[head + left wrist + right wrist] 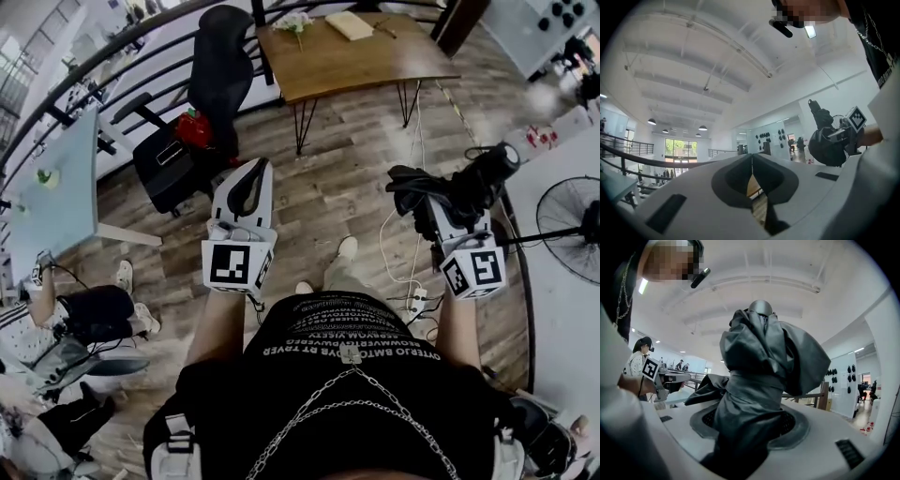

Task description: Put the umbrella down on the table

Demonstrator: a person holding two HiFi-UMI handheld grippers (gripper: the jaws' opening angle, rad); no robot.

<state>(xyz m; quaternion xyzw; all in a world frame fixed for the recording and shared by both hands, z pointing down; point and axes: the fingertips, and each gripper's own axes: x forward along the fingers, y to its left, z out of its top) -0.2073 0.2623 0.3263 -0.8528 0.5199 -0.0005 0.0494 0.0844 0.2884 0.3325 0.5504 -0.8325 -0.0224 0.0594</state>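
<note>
Clamped in the right gripper point(433, 217): a folded dark umbrella point(759, 376), loose fabric bulging past the jaws, held in the air over wood flooring at the scene's right; to the left, the left gripper point(250, 180), jaws pressed together, nothing between them; far beyond both, a wooden table point(375, 66), well apart from the umbrella; left of that table, a black office chair point(220, 75).

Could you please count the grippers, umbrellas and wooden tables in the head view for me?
Grippers: 2, the left gripper and the right gripper
Umbrellas: 1, the umbrella, held in the right gripper
Wooden tables: 1, the wooden table
Total: 4
</note>
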